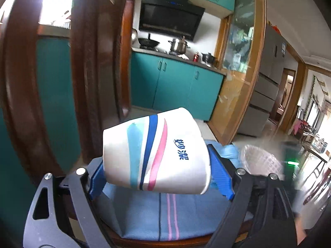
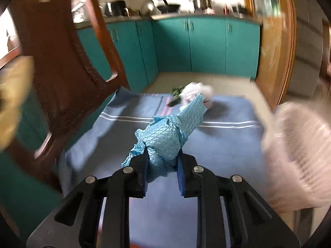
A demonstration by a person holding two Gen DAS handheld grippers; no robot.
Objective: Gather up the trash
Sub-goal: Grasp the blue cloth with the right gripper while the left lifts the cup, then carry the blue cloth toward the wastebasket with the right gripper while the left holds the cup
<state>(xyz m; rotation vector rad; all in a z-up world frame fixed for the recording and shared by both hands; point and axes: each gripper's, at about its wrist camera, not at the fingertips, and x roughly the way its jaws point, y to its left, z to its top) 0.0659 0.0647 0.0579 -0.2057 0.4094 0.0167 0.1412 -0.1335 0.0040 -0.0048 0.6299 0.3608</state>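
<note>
My left gripper is shut on a white paper cup with teal, blue and pink stripes, held on its side above the blue cushion. My right gripper is shut on a crumpled light-blue textured cloth, lifted over the blue seat cloth. A white crumpled wad and a small green scrap lie at the seat's far edge. A white bin lined with a clear bag stands at the right in both views.
A dark wooden chair back rises at the left. Teal kitchen cabinets and a stove with pots stand beyond. A glass door with a wooden frame is at the right.
</note>
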